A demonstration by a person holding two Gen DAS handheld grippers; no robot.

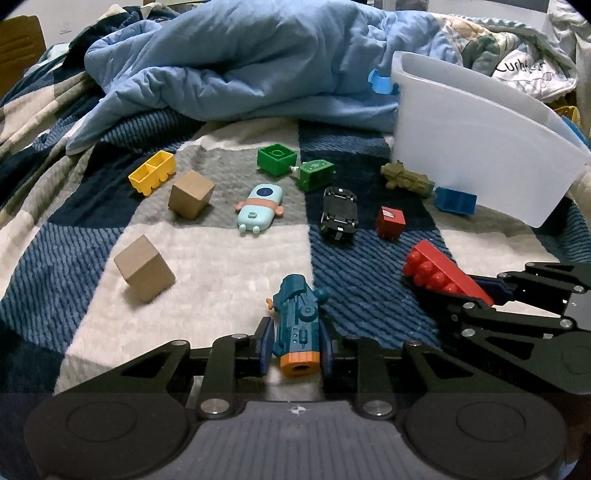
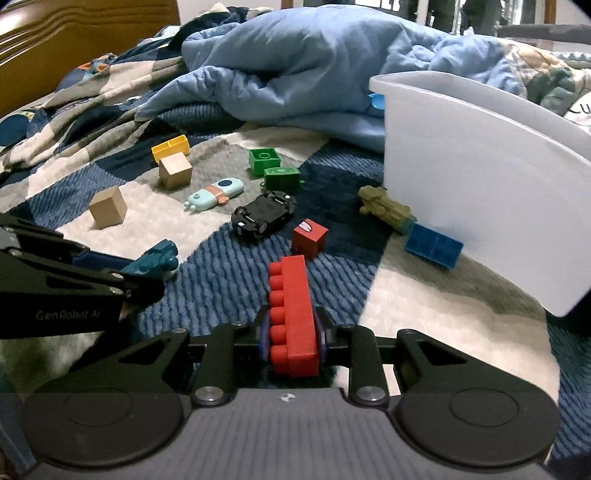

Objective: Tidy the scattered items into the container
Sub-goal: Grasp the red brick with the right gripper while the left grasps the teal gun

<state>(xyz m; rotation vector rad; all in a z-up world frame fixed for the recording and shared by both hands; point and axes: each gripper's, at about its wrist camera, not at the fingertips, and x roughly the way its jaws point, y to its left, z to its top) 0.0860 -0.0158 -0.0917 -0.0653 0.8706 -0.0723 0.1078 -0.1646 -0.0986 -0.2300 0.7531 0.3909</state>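
Note:
My left gripper is shut on a teal toy blaster with an orange muzzle, low over the blanket; it also shows in the right wrist view. My right gripper is shut on a long red studded brick, also seen in the left wrist view. The white plastic container stands at the right. Scattered on the blanket: two wooden cubes, a yellow brick, green bricks, a light blue toy, a black car, a small red cube.
An olive toy vehicle and a blue brick lie against the container's near wall. A bunched light blue duvet rises behind the toys. A wooden headboard is at the far left. The checked blanket is soft and uneven.

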